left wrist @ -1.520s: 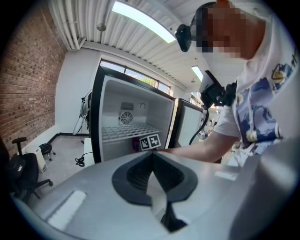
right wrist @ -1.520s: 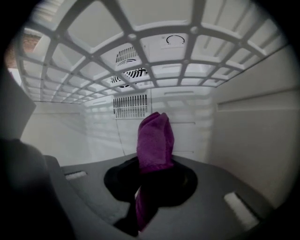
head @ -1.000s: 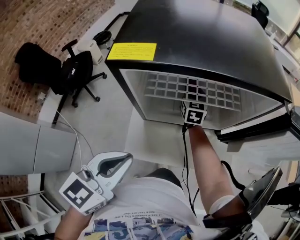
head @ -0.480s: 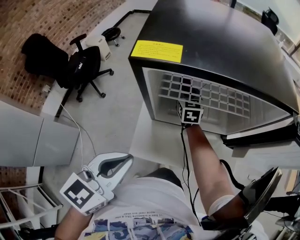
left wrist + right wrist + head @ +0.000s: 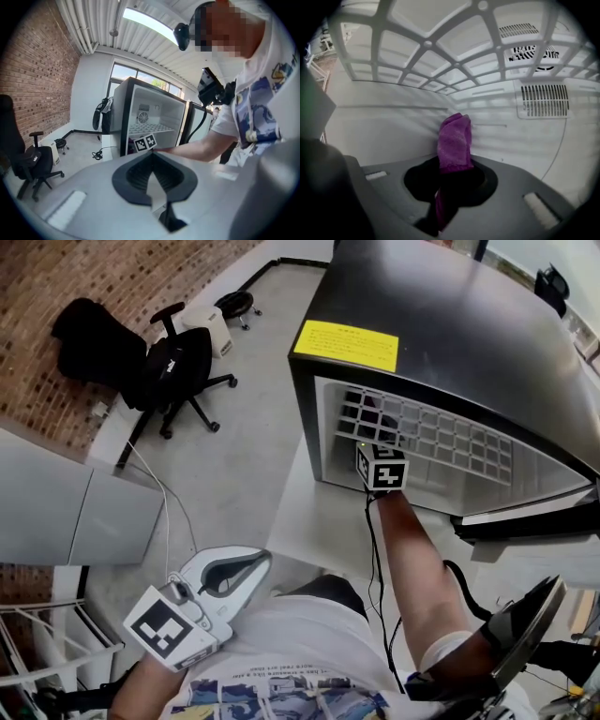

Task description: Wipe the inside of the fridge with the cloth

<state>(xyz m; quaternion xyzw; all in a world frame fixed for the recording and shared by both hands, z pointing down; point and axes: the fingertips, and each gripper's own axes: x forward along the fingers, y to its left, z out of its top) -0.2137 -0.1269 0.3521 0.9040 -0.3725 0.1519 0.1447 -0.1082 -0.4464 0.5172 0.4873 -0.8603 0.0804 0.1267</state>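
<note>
Right gripper view: the fingers (image 5: 501,190) of the right gripper (image 5: 453,174) are clamped on the cloth (image 5: 455,138). It is a purple, nubbly microfibre fold. One end stands proud of the grip, likely so that fabric rather than plastic meets the surface. The cloth tip sits at the smooth white back wall (image 5: 393,126) of the fridge (image 5: 450,343); contact not confirmable. A slotted vent (image 5: 544,99) lies to the right, with a white moulded grid shelf (image 5: 440,61) overhead.

Head view: the arm reaches in under that shelf. The fridge shell is glossy black and boxy.

Left gripper (image 5: 151,159): fingers together, nothing between them. It is held low near the torso, presumably to stay out of the opening.
</note>
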